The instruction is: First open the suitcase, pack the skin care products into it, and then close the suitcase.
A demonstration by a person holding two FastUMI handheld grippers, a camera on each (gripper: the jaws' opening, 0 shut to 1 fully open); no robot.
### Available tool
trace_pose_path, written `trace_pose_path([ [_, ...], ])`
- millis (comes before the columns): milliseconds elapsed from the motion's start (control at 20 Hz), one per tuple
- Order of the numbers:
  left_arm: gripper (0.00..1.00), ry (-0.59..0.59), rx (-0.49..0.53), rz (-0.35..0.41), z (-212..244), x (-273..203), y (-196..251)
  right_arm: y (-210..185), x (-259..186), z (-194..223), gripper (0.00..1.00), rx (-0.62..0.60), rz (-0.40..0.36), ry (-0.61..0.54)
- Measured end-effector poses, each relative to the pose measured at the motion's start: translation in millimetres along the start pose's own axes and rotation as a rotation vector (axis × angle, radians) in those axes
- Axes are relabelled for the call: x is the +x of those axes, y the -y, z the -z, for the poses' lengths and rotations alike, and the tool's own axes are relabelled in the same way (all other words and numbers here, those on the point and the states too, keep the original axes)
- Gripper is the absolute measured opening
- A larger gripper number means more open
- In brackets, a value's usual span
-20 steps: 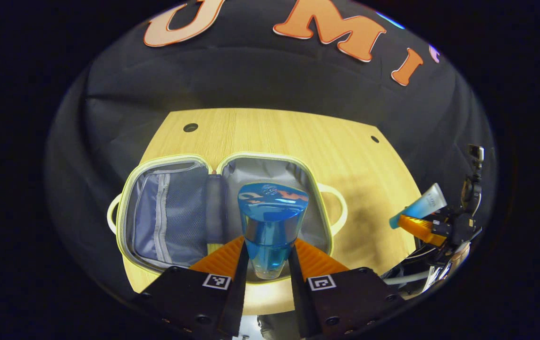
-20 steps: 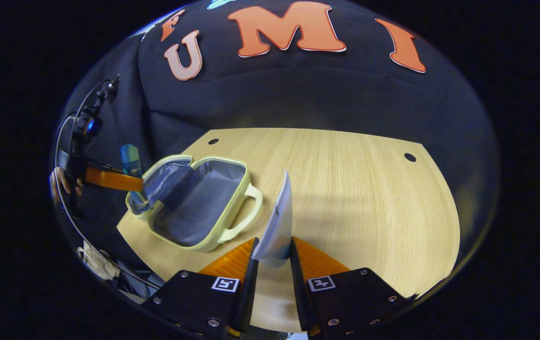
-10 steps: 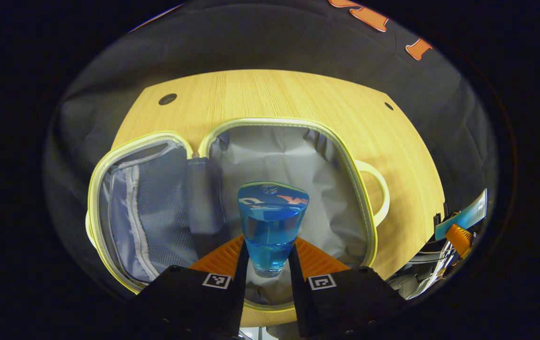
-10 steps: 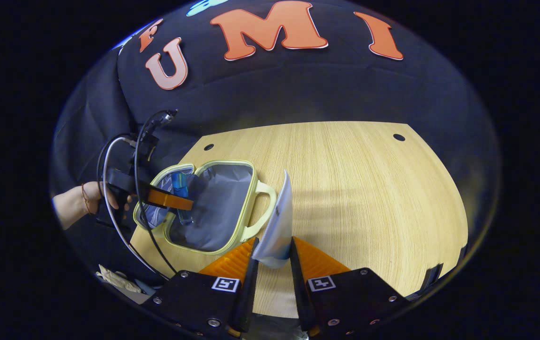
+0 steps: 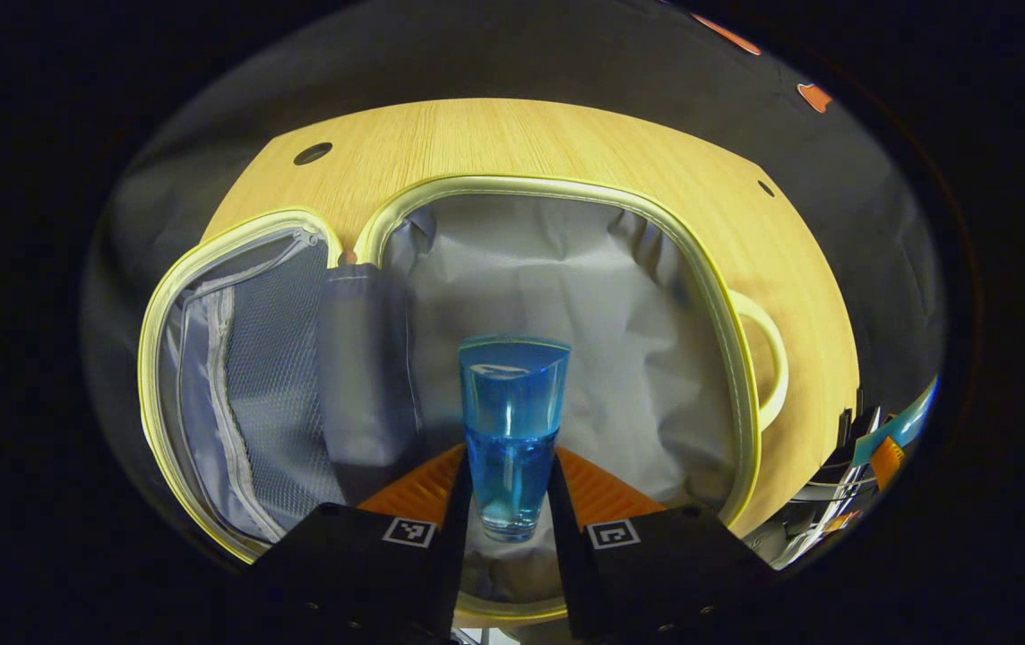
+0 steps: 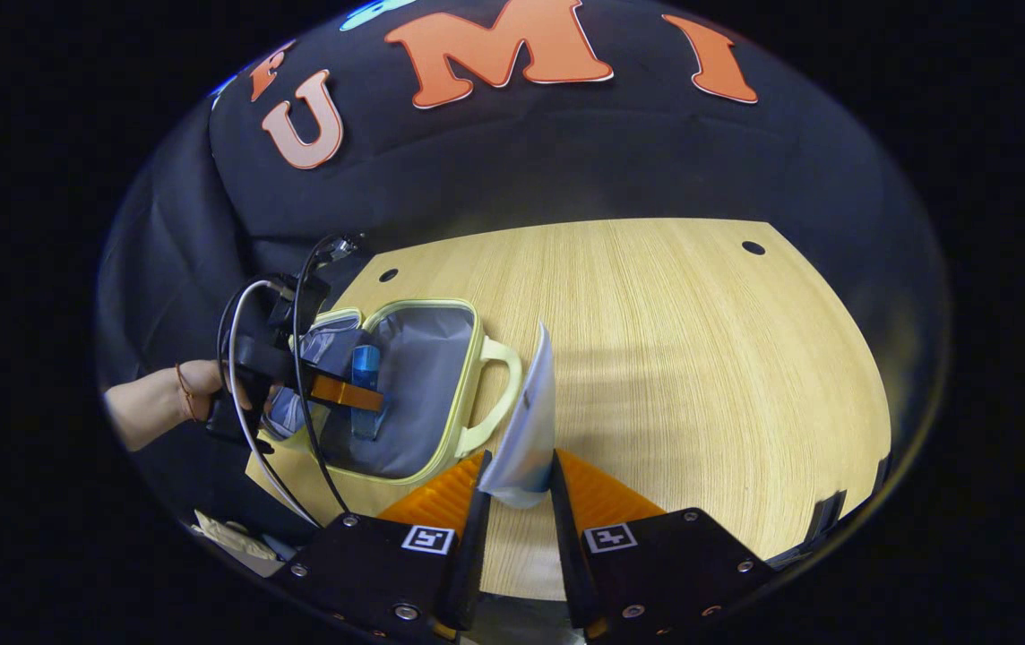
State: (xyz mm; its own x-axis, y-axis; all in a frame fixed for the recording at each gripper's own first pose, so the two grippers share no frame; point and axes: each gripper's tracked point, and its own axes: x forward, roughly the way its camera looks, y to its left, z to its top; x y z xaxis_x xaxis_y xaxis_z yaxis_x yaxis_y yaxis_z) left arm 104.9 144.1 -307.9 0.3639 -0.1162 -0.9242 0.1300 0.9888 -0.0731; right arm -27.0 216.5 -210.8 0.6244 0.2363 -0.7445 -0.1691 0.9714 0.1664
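The pale yellow suitcase [image 5: 719, 296] lies open on the table, grey lining up, mesh-pocket half on the left. My left gripper [image 5: 509, 502] is shut on a clear blue bottle [image 5: 511, 421], held low inside the right half, its end close to the lining. In the right gripper view the same suitcase [image 6: 463, 376] sits at left, with the left gripper [image 6: 360, 399] and blue bottle [image 6: 366, 385] inside it. My right gripper [image 6: 517, 502] is shut on a white and blue tube [image 6: 530, 421], hovering above the table just right of the suitcase handle [image 6: 499, 394].
A light wooden table [image 6: 701, 358] with small round holes [image 6: 753, 247] stretches wide to the right of the suitcase. A person's hand [image 6: 154, 408] and cables [image 6: 248, 358] sit at the left edge. Black cloth wall stands behind the table.
My left gripper has lowered the blue bottle down into the suitcase's right half. My right gripper has stayed nearly still with the tube, drifting slightly toward the suitcase.
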Motion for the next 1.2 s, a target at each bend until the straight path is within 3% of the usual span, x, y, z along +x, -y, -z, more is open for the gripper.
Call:
trace_pose_path([
  [300, 0.52, 0.011, 0.010, 0.018, -8.0, 5.0, 4.5, 2.0, 2.7, -9.7, 0.39, 0.023, -0.003, -0.001],
  [350, 0.57, 0.023, 0.000, 0.040, -8.5, 3.0, 12.4, 1.1, 2.8, -12.5, 0.39, 0.029, -0.007, 0.003],
  [500, 1.00, 0.131, 0.040, 0.038, -26.6, -21.3, 22.7, -7.3, 1.6, -22.1, 0.39, 0.046, -0.036, 0.009],
  [600, 0.98, 0.219, 0.078, 0.022, -38.6, -48.1, 18.8, -12.2, 2.8, -27.6, 0.39, 0.019, -0.039, 0.008],
  [800, 0.98, 0.384, 0.025, 0.064, -57.4, -113.3, 12.0, -42.1, 3.0, -51.3, 0.39, -0.007, -0.090, 0.012],
  [1000, 0.98, 0.531, -0.017, 0.033, -53.7, -183.5, -34.8, -80.4, 16.2, -74.4, 0.39, -0.047, -0.136, -0.002],
  [1200, 0.97, 0.593, -0.086, -0.008, -26.1, -245.4, -89.2, -116.3, 44.7, -76.6, 0.39, -0.078, -0.158, -0.061],
])
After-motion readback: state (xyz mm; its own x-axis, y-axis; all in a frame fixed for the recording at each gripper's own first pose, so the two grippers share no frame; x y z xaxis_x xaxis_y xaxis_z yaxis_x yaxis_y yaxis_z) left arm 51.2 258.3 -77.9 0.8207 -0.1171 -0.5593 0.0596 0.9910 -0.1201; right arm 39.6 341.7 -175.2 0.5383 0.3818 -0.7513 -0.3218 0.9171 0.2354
